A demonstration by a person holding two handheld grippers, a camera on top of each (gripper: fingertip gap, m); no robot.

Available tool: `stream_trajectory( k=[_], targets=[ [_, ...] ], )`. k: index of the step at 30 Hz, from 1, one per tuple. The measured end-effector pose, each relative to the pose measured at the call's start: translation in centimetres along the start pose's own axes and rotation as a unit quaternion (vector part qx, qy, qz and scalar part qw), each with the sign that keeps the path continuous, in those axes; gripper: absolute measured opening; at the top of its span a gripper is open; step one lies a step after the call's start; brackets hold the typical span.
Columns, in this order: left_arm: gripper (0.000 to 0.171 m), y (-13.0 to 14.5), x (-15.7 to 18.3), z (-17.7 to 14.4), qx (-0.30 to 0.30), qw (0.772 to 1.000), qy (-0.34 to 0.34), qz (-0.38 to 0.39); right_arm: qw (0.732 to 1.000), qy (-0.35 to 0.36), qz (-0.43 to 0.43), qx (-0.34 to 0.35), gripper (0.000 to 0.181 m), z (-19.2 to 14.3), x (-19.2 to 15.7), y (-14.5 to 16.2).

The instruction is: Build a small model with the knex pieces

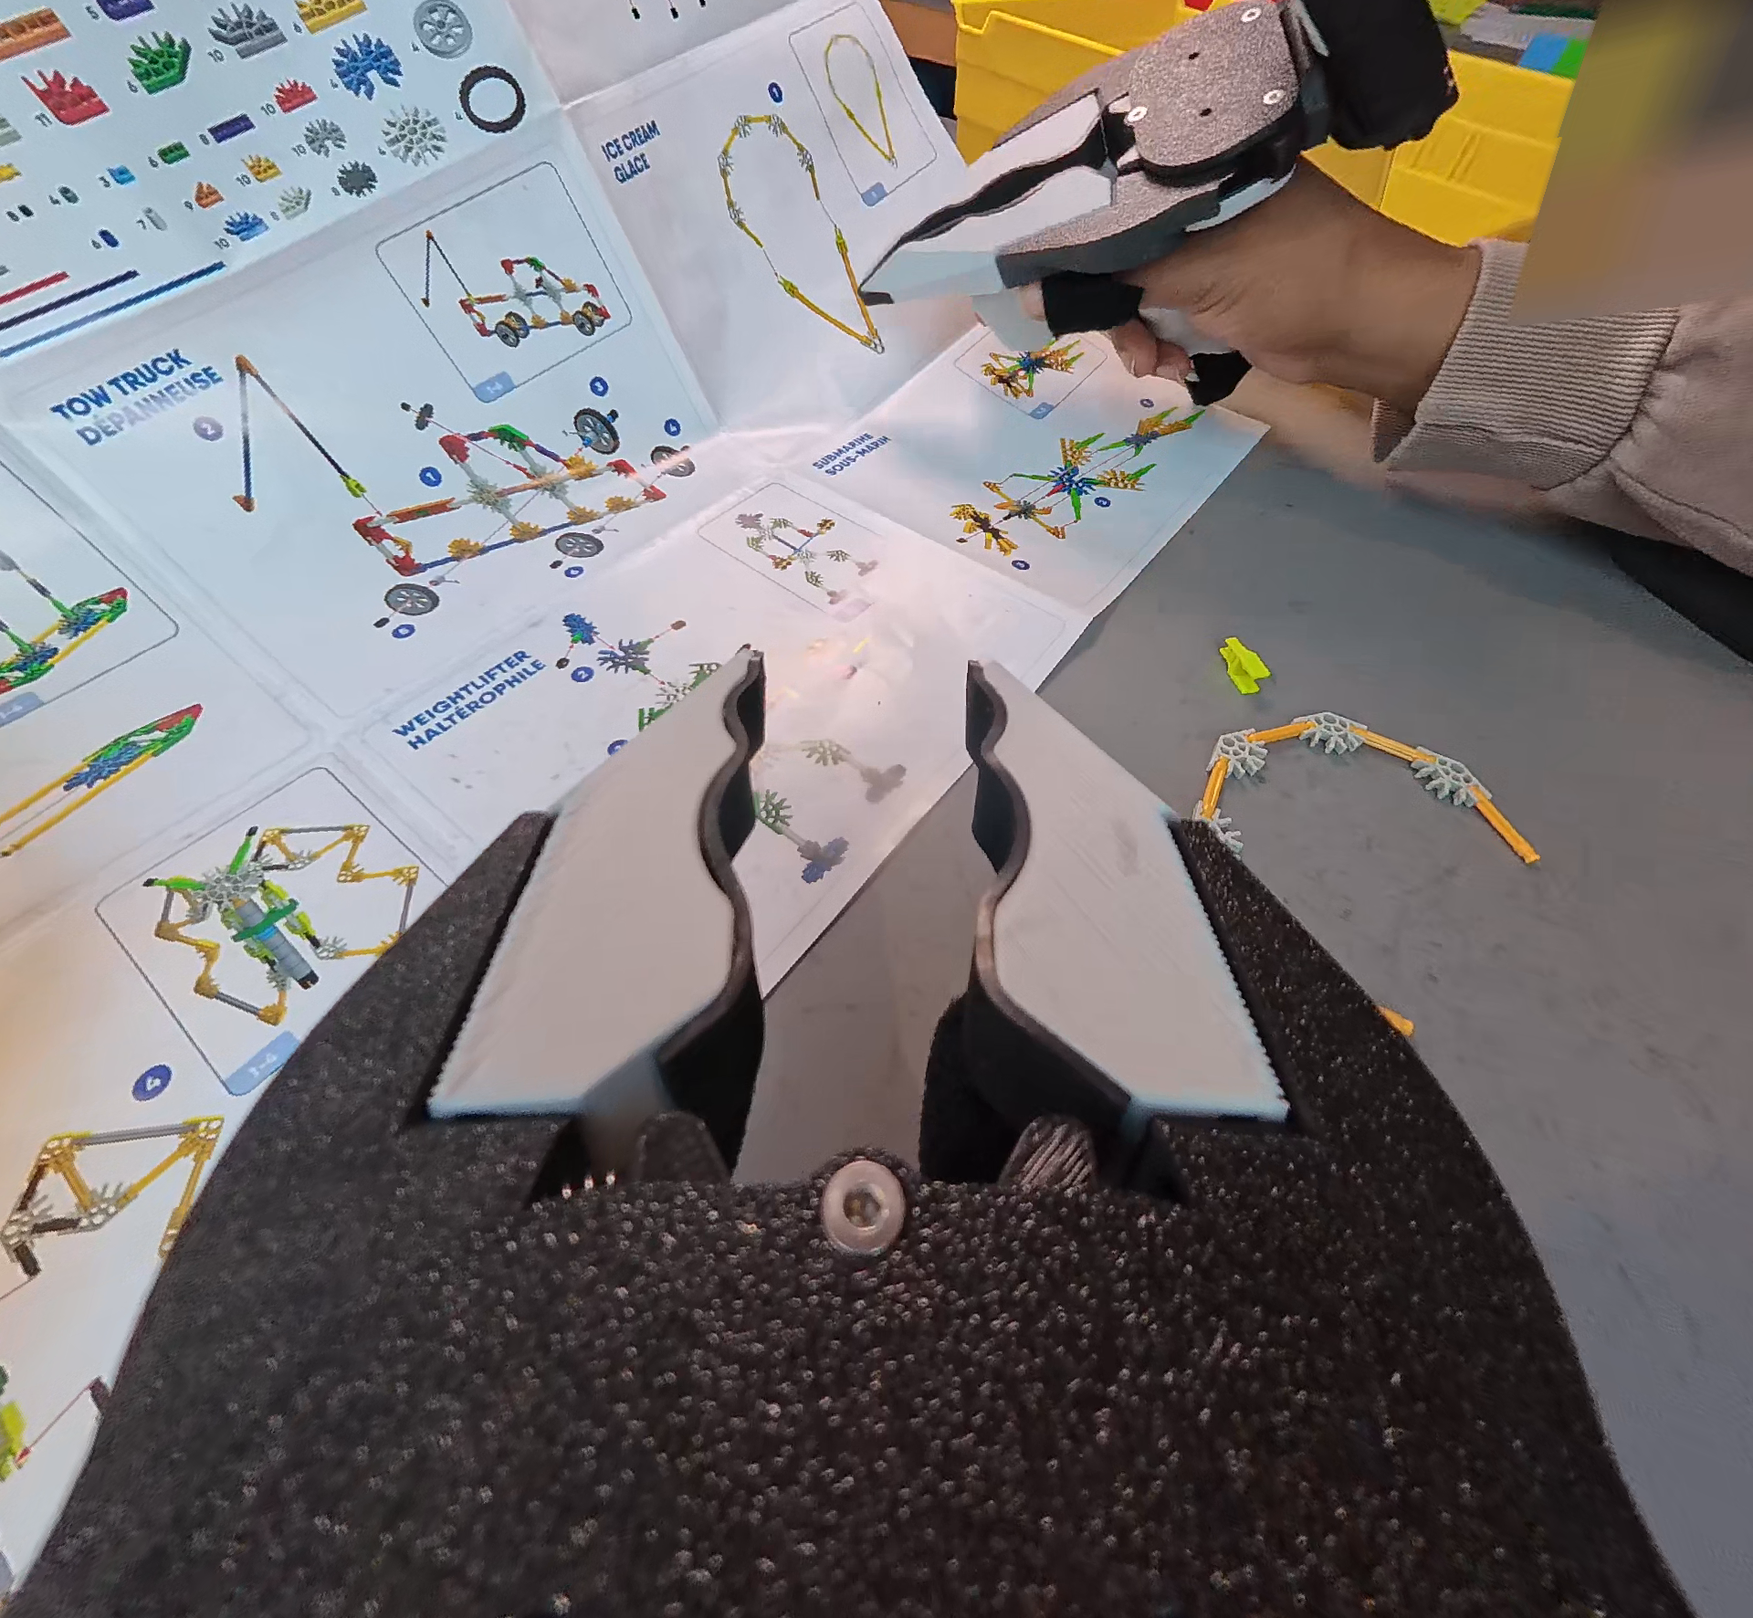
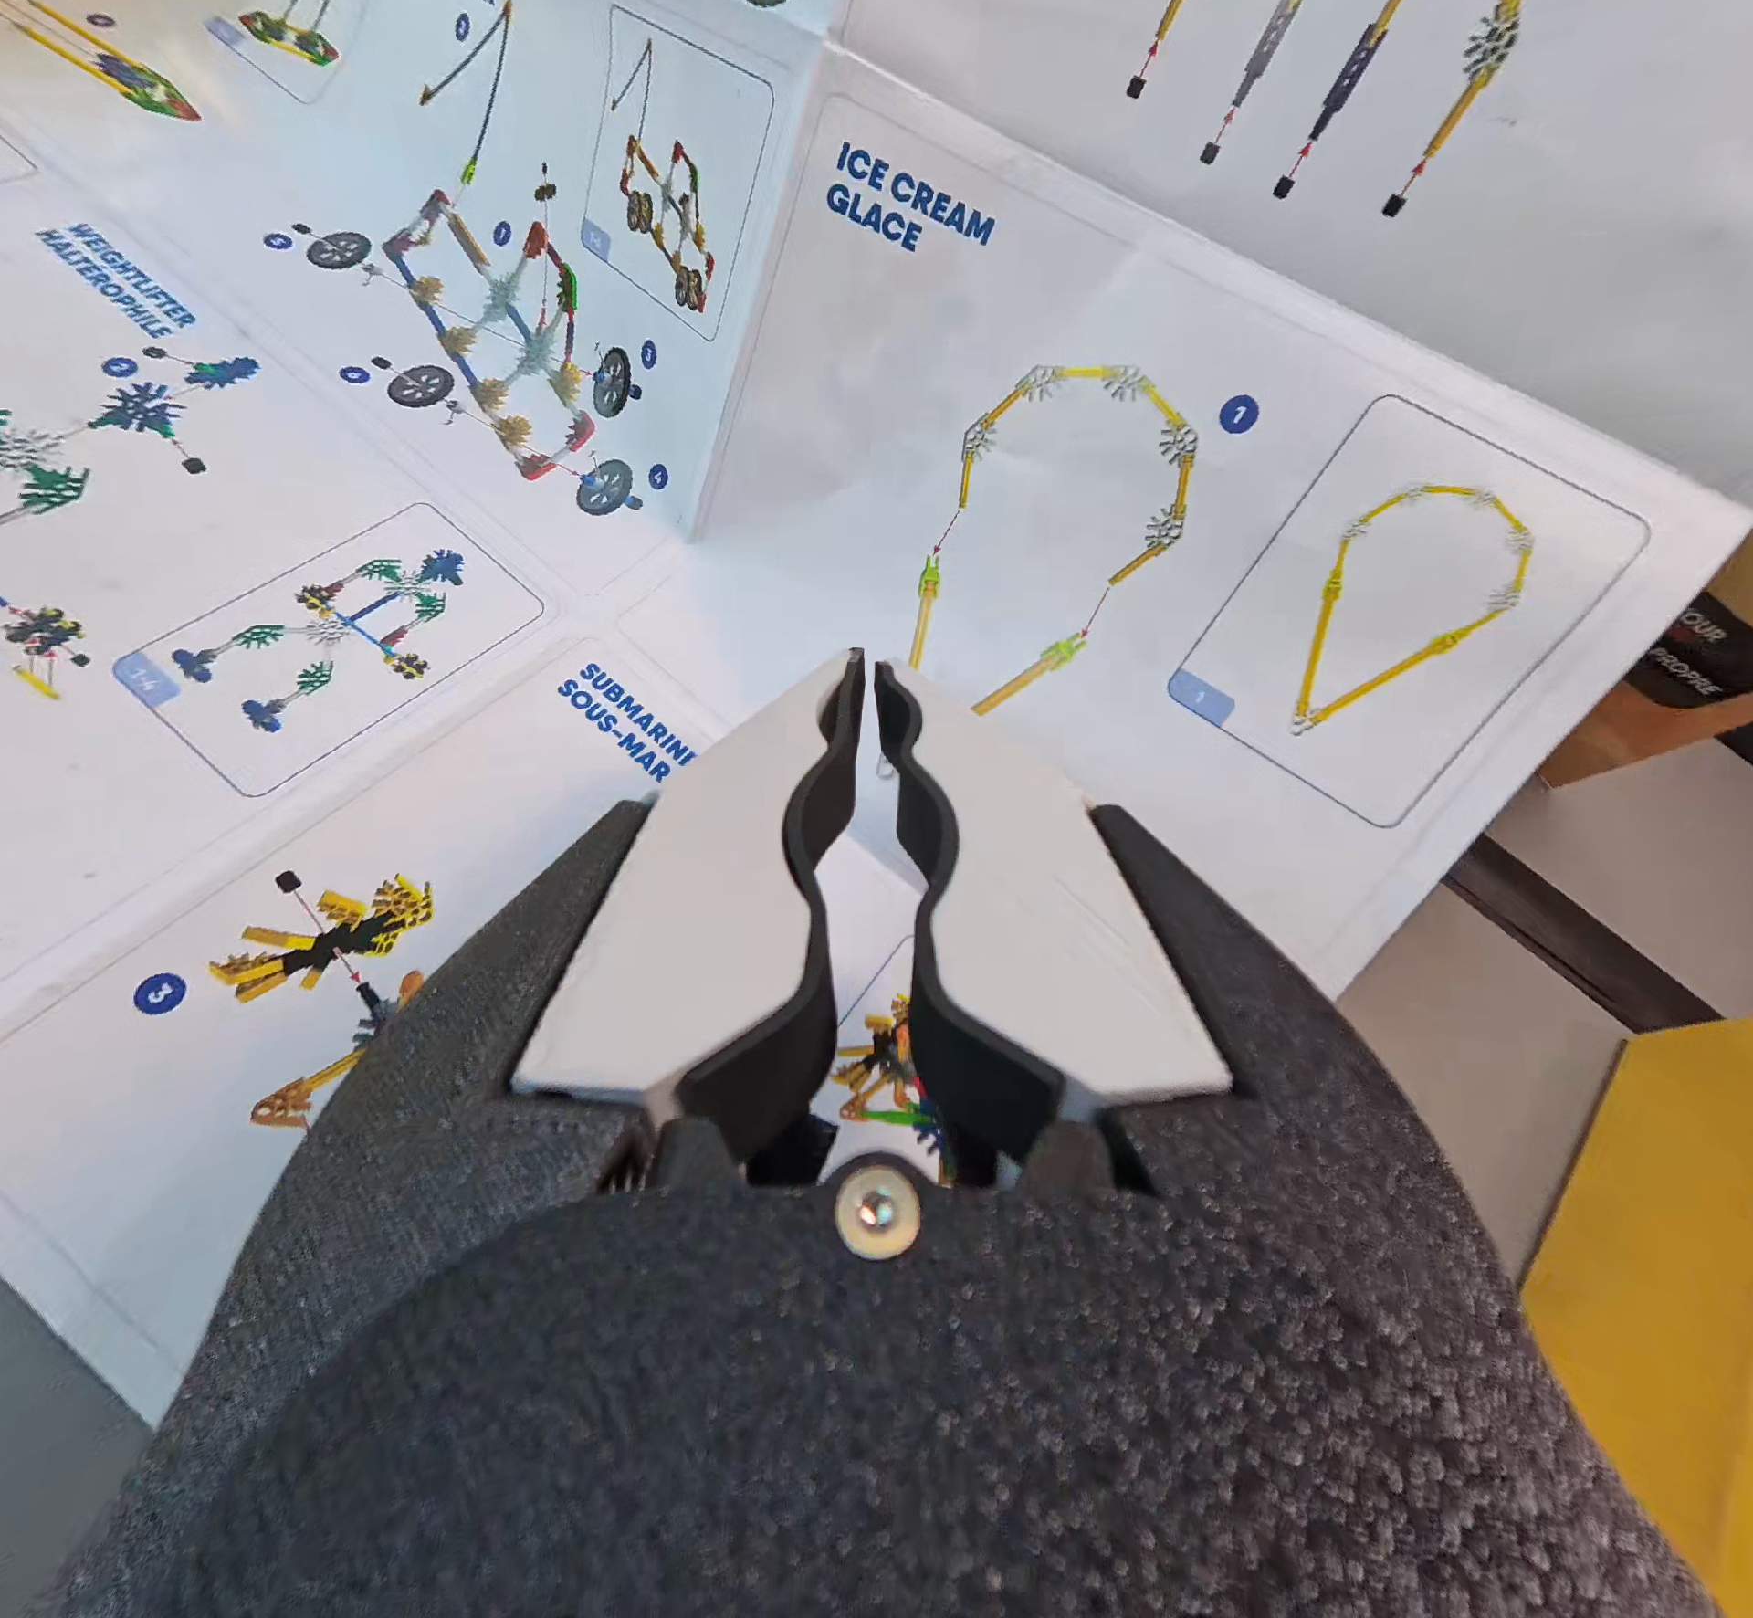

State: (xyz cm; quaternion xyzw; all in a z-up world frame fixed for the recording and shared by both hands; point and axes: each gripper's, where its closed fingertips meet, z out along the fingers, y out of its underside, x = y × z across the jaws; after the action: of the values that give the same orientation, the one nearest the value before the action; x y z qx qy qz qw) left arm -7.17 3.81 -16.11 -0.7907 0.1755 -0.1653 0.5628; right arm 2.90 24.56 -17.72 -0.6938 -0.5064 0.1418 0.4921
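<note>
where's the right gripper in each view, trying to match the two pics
Left wrist view: the right gripper comes in from the upper right, held in a hand, its shut tips over the instruction sheet by the yellow loop drawing.
Right wrist view: the right gripper fills the lower centre, tips shut just below that same drawing.
Shared landmark: the yellow loop drawing on the sheet.

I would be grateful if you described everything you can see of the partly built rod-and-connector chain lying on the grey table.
The chain is an open arc of thin orange-yellow plastic rods joined by grey snowflake-shaped connectors. It lies flat on the grey table, arching away from the camera with both ends pointing back. Its left end is hidden behind the left gripper, which is open and holds nothing. Nothing grips the chain. A small lime-green piece lies apart beyond it, and the instruction sheet lies to its left.
</note>
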Motion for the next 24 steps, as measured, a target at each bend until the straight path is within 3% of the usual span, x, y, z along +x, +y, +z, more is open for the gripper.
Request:
stream_trajectory(
  k=[6, 12, 24],
  targets=[
    [0.044, 0.1, -0.4, 0.1, -0.005, 1.000, -0.003, -0.010, 0.999, 0.032, -0.028, -0.031, 0.000, 0.2, 1.1, 1.2],
    [0.045, 0.2, -0.3, 0.1, -0.009, 1.000, -0.004, -0.005, 0.998, 0.050, 0.028, -0.023, 0.000, -0.9, 3.7, 2.1],
    [0.047, -0.1, -0.7, -0.2, -0.001, 1.000, -0.015, 0.018, 0.997, 0.019, -0.043, 0.063, 0.001, -2.4, 0.3, -0.9]
  ],
)
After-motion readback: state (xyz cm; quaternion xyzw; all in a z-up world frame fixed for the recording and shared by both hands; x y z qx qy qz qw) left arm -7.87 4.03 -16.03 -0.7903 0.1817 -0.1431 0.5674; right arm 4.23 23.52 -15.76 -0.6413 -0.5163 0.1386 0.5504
